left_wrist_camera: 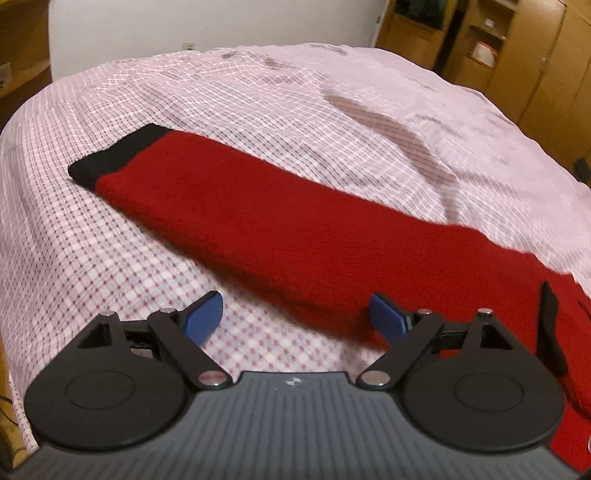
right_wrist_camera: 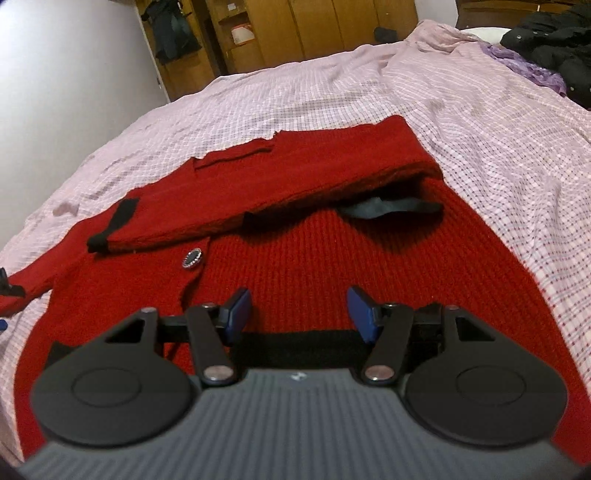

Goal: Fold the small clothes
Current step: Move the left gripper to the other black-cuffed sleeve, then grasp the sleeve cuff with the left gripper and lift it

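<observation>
item 1: red knit cardigan (right_wrist_camera: 314,258), lying flat on a bed w/ pink checked sheet (right_wrist_camera: 480,122). in the right wrist view the body is spreading across the middle, ribbed knit facing up, black hem band (right_wrist_camera: 295,349) sitting nearest the camera. 1 sleeve (right_wrist_camera: 295,177) is lying folded across the far part of the body, its black cuff (right_wrist_camera: 98,242) ending at the left. round sparkly button (right_wrist_camera: 191,258) is showing left of centre on the front edge. dark label (right_wrist_camera: 388,208) is showing at the neck opening, under the folded sleeve.

item 2: other sleeve (left_wrist_camera: 277,229), seen in the left wrist view, is stretching out flat over the sheet from near right to far left, black cuff (left_wrist_camera: 118,155) at the far-left end.

item 3: left gripper (left_wrist_camera: 295,317), blue pads (left_wrist_camera: 205,317) standing wide apart, nothing between them but sheet and the sleeve's near edge; right pad is hanging over the red knit, contact can't be told.

item 4: right gripper (right_wrist_camera: 295,314), jaws standing apart above the body just beyond the hem band, gripping nothing.

bkgd: wooden wardrobes (right_wrist_camera: 314,33) at the far wall; dark clothes pile (right_wrist_camera: 554,40) and purple cloth (right_wrist_camera: 528,62) at far right of bed.
</observation>
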`<move>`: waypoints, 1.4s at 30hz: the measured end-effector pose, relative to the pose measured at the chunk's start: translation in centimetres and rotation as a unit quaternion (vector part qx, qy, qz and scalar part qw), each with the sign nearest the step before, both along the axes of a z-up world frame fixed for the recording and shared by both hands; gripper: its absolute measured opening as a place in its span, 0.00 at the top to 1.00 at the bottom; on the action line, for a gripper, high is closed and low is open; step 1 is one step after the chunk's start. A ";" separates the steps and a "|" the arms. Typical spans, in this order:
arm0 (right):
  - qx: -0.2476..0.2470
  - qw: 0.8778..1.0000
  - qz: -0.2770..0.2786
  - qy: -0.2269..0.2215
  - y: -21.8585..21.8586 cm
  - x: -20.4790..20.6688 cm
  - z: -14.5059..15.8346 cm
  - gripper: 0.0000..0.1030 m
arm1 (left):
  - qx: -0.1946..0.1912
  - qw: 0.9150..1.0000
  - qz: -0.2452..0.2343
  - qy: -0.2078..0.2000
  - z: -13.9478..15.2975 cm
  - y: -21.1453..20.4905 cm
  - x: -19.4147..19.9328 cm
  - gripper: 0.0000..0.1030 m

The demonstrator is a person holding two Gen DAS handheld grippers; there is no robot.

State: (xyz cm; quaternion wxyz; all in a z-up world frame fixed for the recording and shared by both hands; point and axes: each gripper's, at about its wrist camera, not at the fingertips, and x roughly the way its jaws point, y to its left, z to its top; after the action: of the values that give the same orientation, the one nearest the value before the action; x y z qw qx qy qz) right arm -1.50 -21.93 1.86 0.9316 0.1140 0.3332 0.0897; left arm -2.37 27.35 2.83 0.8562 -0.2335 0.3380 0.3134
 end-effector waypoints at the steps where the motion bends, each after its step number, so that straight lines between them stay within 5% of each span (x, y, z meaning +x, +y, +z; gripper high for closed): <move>1: 0.004 1.000 0.000 -0.002 0.0 -0.1 -0.1 0.35 | -0.001 1.000 0.005 0.002 -0.1 0.3 0.3 0.12; 31: -0.021 1.000 0.012 -0.010 1.6 0.2 -0.7 0.19 | 0.002 1.000 0.005 -0.004 -1.3 3.1 3.7 0.07; 42: -0.011 1.000 0.008 -0.015 1.4 0.0 -0.7 0.19 | 0.023 0.997 -0.031 -0.067 1.1 1.9 2.2 0.63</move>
State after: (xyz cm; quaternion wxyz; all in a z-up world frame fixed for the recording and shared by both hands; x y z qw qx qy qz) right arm -1.51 -20.53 1.16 0.9368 0.1000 0.3212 0.0956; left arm -0.15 29.27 3.91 0.8915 -0.2232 0.2794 0.2781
